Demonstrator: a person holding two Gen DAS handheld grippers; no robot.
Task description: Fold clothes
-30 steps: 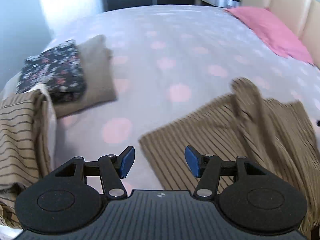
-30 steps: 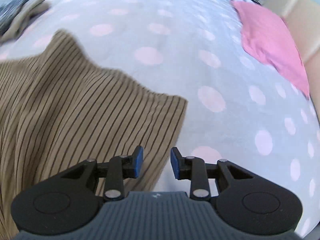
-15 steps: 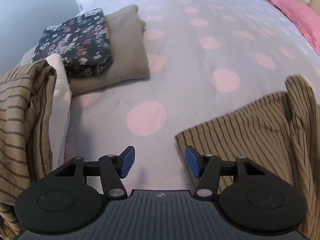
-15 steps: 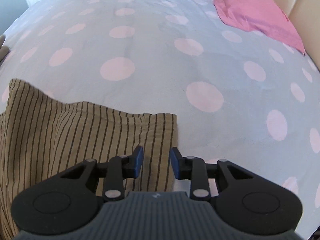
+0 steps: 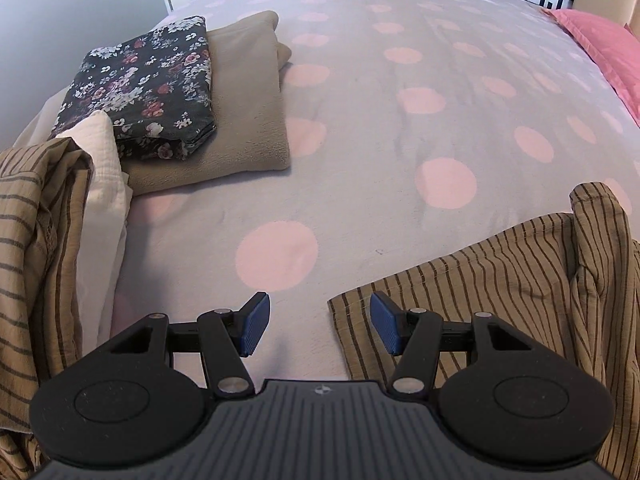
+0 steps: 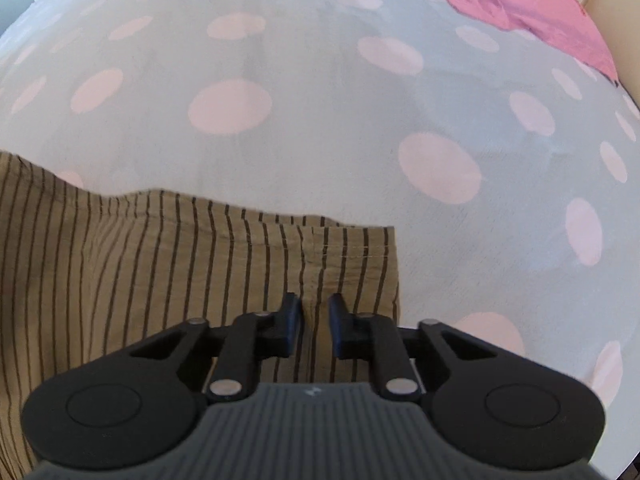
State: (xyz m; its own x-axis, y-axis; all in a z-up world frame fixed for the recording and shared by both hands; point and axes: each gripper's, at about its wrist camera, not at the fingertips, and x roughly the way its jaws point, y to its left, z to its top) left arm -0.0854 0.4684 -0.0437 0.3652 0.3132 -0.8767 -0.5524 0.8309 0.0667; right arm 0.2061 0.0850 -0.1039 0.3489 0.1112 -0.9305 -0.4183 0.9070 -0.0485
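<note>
A tan garment with dark stripes [image 5: 500,280] lies flat on the polka-dot bed cover [image 5: 400,140], one strip of it folded up along its right side. My left gripper [image 5: 316,326] hangs open just above the garment's near left corner; the corner lies between the blue pads, which do not touch it. In the right wrist view the same garment [image 6: 160,260] fills the lower left. My right gripper [image 6: 314,320] is low over its far right corner. Its jaws are closing, and a raised pucker of the striped cloth is pinched between them.
At the back left a floral folded piece [image 5: 148,88] rests on a beige one [image 5: 248,92]. A white cloth [image 5: 104,160] and more striped clothing [image 5: 36,240] are heaped at the left edge. A pink pillow [image 6: 520,0] lies at the far right.
Both grippers have sunk toward the bed. The right jaws have narrowed onto the garment's right corner. The left gripper has drawn near the left corner, still wide.
</note>
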